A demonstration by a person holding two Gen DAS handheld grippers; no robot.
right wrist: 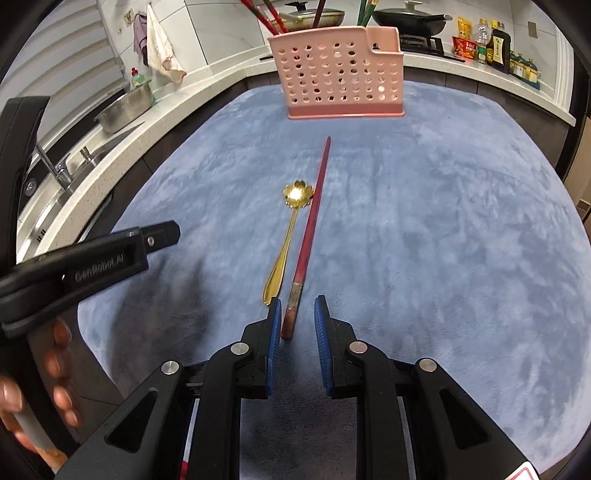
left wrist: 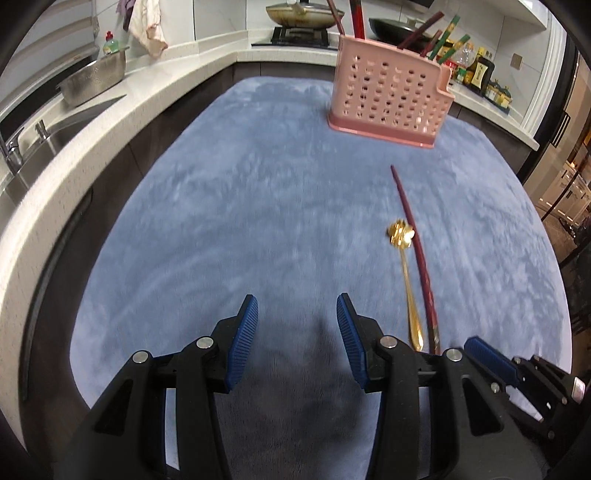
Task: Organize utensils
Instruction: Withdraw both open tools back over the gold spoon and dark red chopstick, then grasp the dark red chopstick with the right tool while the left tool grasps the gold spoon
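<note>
Gold spoon (right wrist: 286,236), dark red chopstick (right wrist: 310,229), pink perforated holder (right wrist: 340,74), blue cloth (right wrist: 443,221).

Spoon (right wrist: 286,243) and chopstick (right wrist: 309,236) side by side at frame centre on the surface (right wrist: 443,240), spoon left, utensil holder (right wrist: 338,77) behind at upper centre, chopsticks inside.

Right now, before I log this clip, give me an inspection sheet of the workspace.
Surface: blue plush cloth over the table, flat.
Job's things: gold spoon and red chopstick lying side by side; pink holder upright beyond them, already holding chopsticks.
Clutter: nothing seen on the cloth.
Claws: left claw open, empty; right claw open, astride the chopstick's near end.
Cables: nothing seen.
Surroundings: sink, metal colander, pans on the stove, bottles.
</note>
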